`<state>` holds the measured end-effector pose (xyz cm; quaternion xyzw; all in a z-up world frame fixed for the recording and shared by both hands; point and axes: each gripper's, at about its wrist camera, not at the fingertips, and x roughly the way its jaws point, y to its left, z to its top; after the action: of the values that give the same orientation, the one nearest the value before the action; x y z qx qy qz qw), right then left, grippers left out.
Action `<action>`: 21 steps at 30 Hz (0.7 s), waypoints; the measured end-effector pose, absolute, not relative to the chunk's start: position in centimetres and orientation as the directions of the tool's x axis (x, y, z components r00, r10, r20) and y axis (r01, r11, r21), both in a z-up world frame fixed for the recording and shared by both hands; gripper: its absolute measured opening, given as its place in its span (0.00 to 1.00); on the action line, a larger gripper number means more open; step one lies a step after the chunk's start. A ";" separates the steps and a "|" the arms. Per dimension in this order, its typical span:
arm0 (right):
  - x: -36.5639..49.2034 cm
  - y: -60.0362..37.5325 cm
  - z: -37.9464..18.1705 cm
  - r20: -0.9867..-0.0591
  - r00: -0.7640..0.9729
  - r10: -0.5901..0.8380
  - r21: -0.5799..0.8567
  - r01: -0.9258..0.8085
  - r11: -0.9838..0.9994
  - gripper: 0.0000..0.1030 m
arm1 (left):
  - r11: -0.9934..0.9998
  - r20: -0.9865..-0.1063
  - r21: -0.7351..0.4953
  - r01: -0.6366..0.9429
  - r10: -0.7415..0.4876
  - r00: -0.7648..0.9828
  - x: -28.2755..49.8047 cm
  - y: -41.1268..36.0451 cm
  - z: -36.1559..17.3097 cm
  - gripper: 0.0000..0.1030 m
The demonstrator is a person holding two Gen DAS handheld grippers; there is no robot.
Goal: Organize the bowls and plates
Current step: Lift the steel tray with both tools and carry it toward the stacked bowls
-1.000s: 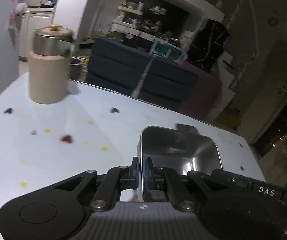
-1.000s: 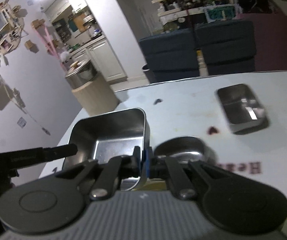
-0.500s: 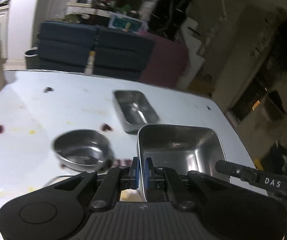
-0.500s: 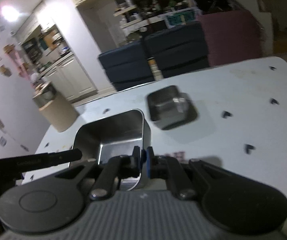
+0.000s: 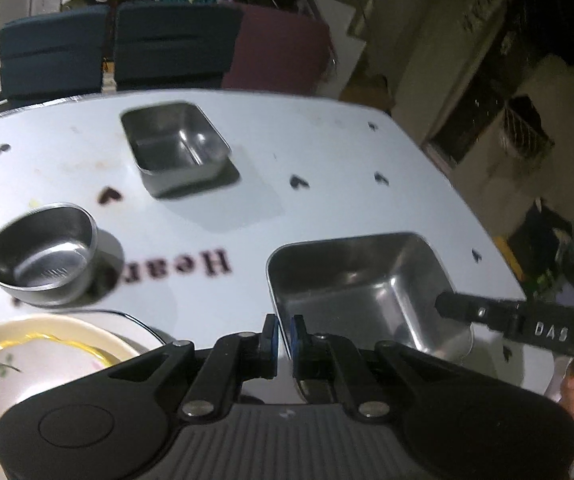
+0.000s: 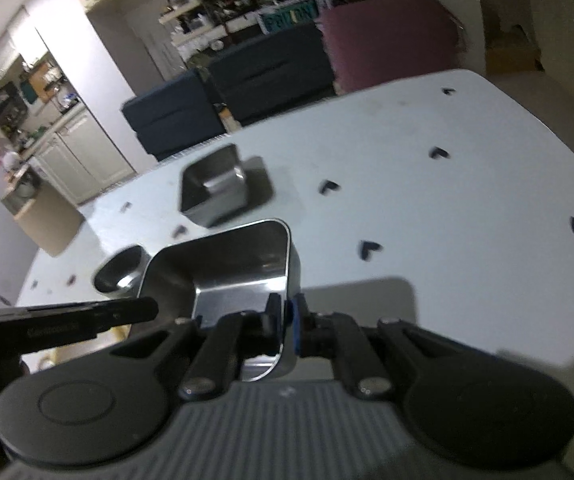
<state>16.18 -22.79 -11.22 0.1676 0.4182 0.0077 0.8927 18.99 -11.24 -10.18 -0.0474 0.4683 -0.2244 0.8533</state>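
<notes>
A square steel tray (image 5: pixel 359 284) is held above the white table (image 5: pixel 327 140) by both grippers. My left gripper (image 5: pixel 283 338) is shut on its left rim. My right gripper (image 6: pixel 287 320) is shut on its right rim, and the same tray (image 6: pixel 227 264) fills the middle of the right wrist view. A smaller steel tray (image 5: pixel 175 148) sits further back on the table and also shows in the right wrist view (image 6: pixel 215 188). A round steel bowl (image 5: pixel 41 256) stands at the left. A cream plate (image 5: pixel 27 360) with a yellow rim lies near the front left.
The table carries small dark heart marks and printed letters (image 5: pixel 179 268). Dark blue chairs (image 5: pixel 115 44) and a maroon chair (image 5: pixel 283 48) stand behind it. A tan cylinder with a metal pot (image 6: pixel 39 216) sits at the far left corner.
Both grippers have swung to the right with the square tray between them. The small tray, round bowl and cream plate have come into the left wrist view.
</notes>
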 end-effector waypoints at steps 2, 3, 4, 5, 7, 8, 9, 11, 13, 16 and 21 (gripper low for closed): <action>16.1 -23.3 -11.6 -0.753 0.641 0.147 0.300 0.135 0.944 0.07 | 0.893 -0.789 -0.288 0.346 -0.426 0.442 19.0 -11.9 -10.7 0.07; 15.9 -23.6 -11.7 -0.757 0.638 0.144 0.296 0.138 0.945 0.07 | 0.892 -0.794 -0.289 0.349 -0.427 0.433 19.0 -12.2 -11.0 0.07; 15.8 -23.8 -11.8 -0.761 0.634 0.138 0.290 0.142 0.946 0.07 | 0.890 -0.798 -0.289 0.352 -0.428 0.425 19.0 -12.5 -11.2 0.07; 15.7 -24.0 -12.0 -0.766 0.629 0.132 0.283 0.145 0.948 0.07 | 0.889 -0.802 -0.288 0.357 -0.427 0.418 19.1 -12.9 -11.4 0.07; 15.6 -24.6 -12.6 -0.778 0.617 0.120 0.271 0.157 0.950 0.07 | 0.887 -0.810 -0.279 0.368 -0.424 0.406 19.1 -13.5 -11.7 0.08; 15.7 -24.7 -12.9 -0.785 0.608 0.115 0.266 0.164 0.950 0.07 | 0.885 -0.813 -0.277 0.374 -0.423 0.399 19.1 -13.7 -11.9 0.08; 15.4 -25.2 -13.0 -0.791 0.602 0.111 0.261 0.167 0.951 0.07 | 0.883 -0.816 -0.275 0.380 -0.424 0.393 19.1 -14.0 -12.0 0.08; 15.2 -25.8 -13.4 -0.801 0.590 0.100 0.248 0.174 0.953 0.07 | 0.879 -0.820 -0.274 0.390 -0.426 0.382 19.1 -14.4 -12.4 0.09; 15.6 -26.0 -14.1 -0.810 0.580 0.092 0.237 0.179 0.955 0.07 | 0.876 -0.825 -0.271 0.399 -0.425 0.372 19.2 -14.9 -12.7 0.09; 15.8 -26.4 -14.9 -0.821 0.564 0.086 0.228 0.187 0.956 0.07 | 0.874 -0.832 -0.268 0.406 -0.422 0.360 19.3 -15.4 -13.2 0.09; 16.3 -26.9 -16.0 -0.832 0.549 0.082 0.221 0.192 0.956 0.07 | 0.875 -0.840 -0.265 0.406 -0.416 0.348 19.5 -15.7 -13.8 0.10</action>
<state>16.25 -26.85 -16.04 0.1449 0.4739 -0.0317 0.8680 19.52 -15.71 -13.78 -0.0047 0.5133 -0.2502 0.8209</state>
